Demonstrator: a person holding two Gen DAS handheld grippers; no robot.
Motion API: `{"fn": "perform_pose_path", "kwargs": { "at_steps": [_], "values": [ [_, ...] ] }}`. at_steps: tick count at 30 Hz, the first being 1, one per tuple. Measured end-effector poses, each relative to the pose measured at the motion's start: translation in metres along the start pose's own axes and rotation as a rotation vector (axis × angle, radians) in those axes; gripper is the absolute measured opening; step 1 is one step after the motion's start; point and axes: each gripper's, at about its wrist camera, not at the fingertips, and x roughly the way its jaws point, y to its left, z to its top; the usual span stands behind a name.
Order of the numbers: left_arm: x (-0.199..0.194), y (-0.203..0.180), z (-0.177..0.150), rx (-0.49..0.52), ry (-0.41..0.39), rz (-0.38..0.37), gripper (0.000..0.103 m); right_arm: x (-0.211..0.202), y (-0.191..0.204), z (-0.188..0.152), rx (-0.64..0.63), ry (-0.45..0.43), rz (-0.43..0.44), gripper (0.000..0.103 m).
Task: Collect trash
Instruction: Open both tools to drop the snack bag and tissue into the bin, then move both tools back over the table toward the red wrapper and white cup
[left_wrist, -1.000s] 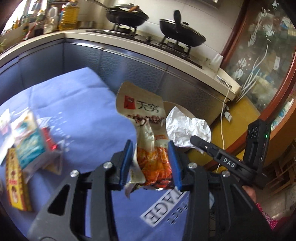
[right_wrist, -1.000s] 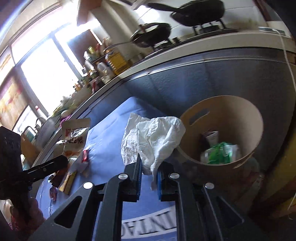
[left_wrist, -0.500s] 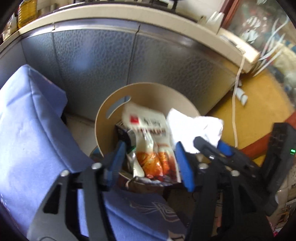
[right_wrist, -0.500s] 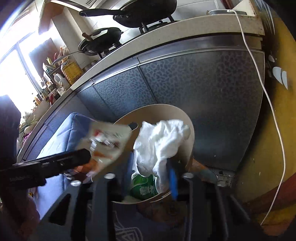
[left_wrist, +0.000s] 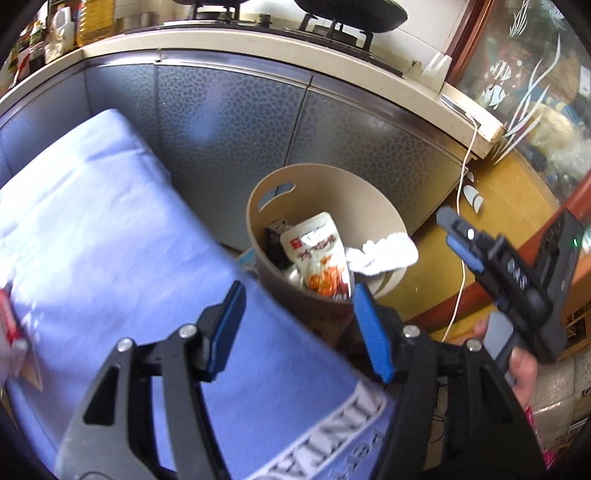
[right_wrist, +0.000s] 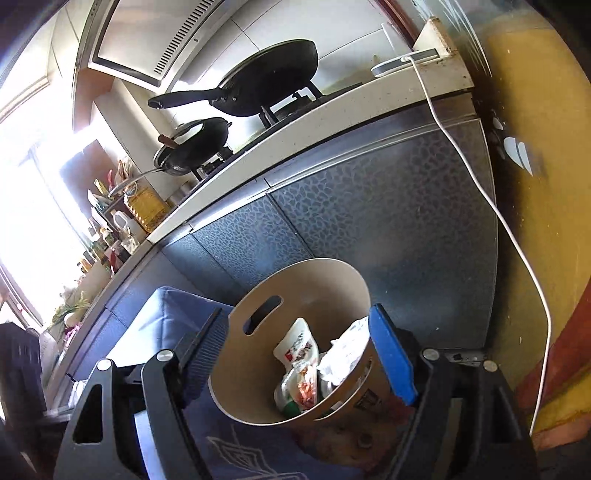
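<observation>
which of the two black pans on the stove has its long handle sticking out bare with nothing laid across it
The nearer, tilted black frying pan; the farther black pan has a lid and utensil on it.

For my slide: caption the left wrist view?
Open left claw above bin holding snack pouch and crumpled paper.

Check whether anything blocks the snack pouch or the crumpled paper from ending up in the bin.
Nothing visible does. The snack pouch already lies inside the beige bin, and the crumpled paper rests at its rim, partly draped over the edge. Both grippers, left gripper and right gripper, are open and empty.
</observation>
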Motion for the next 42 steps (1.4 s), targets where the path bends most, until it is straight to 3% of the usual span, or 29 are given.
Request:
{"fn": "perform_pose_path", "kwargs": {
  "at_steps": [6,10,13,24,28,32,38,42],
  "values": [
    [-0.057,0.031,-0.05,-0.025,-0.057,0.064,0.058,-0.014,0.046,-0.003,-0.082,0.027,0.107,0.076],
    [-0.095,0.061,-0.087,-0.085,-0.094,0.116,0.058,-0.009,0.091,-0.016,-0.165,0.108,0.191,0.067],
    [-0.123,0.085,-0.116,-0.136,-0.124,0.17,0.058,0.0,0.128,-0.034,-0.238,0.18,0.24,0.061],
    [-0.203,0.185,-0.205,-0.389,-0.186,0.362,0.058,0.009,0.261,-0.135,-0.479,0.403,0.404,0.061],
    [-0.216,0.206,-0.223,-0.446,-0.192,0.412,0.058,0.009,0.294,-0.166,-0.572,0.447,0.41,0.063],
    [-0.23,0.221,-0.23,-0.479,-0.224,0.425,0.058,0.009,0.316,-0.19,-0.583,0.529,0.454,0.063],
    [-0.262,0.251,-0.241,-0.555,-0.295,0.469,0.058,0.01,0.35,-0.222,-0.664,0.565,0.457,0.064],
    [-0.273,0.273,-0.25,-0.626,-0.3,0.48,0.063,0.023,0.366,-0.231,-0.64,0.588,0.436,0.065]
  ]
}}
